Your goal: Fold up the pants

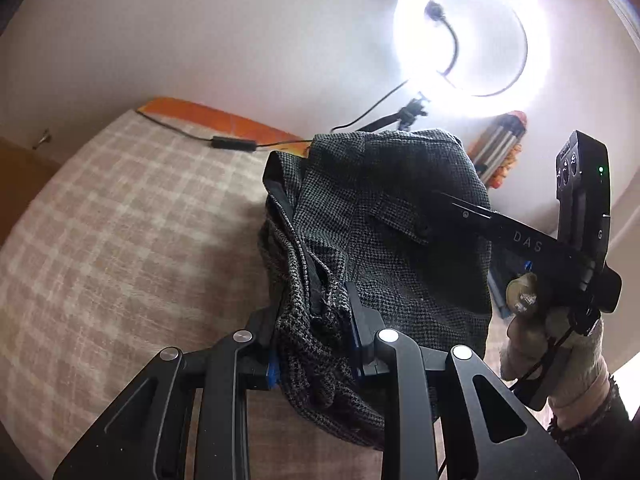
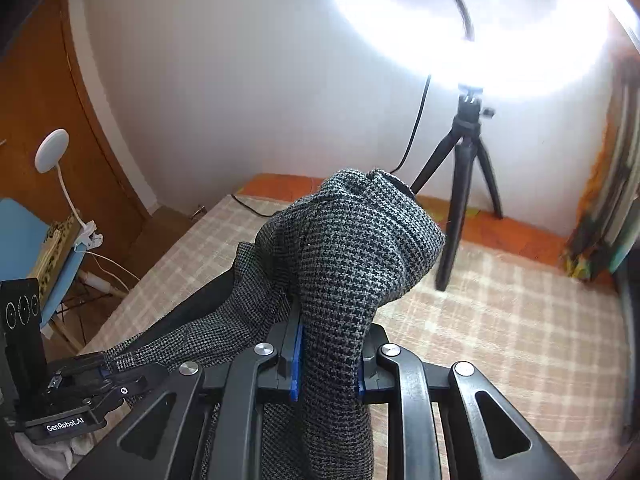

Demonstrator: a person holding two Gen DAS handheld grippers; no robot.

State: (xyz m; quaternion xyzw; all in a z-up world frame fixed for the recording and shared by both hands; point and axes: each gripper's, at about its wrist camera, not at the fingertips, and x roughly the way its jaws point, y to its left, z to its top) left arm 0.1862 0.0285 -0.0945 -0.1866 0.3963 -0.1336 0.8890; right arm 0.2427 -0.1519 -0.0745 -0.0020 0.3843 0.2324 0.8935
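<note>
**Mia:** What is the left gripper [image 1: 316, 340] doing?

**Ben:** Its two black fingers with blue pads are squeezed onto a bunch of the dark grey checked woven pants [image 1: 380, 216]. The cloth fills the gap between them. It sits low in the middle of the left wrist picture.

**Mia:** And the right gripper [image 2: 326, 364]?

**Ben:** The same. Its fingers are closed on another thick fold of the pants [image 2: 348, 248], low in the middle of the right wrist picture. The cloth humps up over the fingers and hangs down below them.

**Mia:** Where are the pants?

**Ben:** They are held up between both grippers, over the pink and cream checked cloth cover [image 1: 120, 220]. In the left wrist picture the right gripper [image 1: 452, 200] reaches in from the right edge, and a hand in a pale glove [image 1: 556, 344] holds it.

**Mia:** What is the big bright thing?

**Ben:** A round white ring light [image 1: 472, 36] at the top right. In the right wrist picture it stands on a small black tripod [image 2: 466, 168], right of the middle. The left gripper [image 2: 104, 372] shows at the lower left there, pinching the cloth.
</note>
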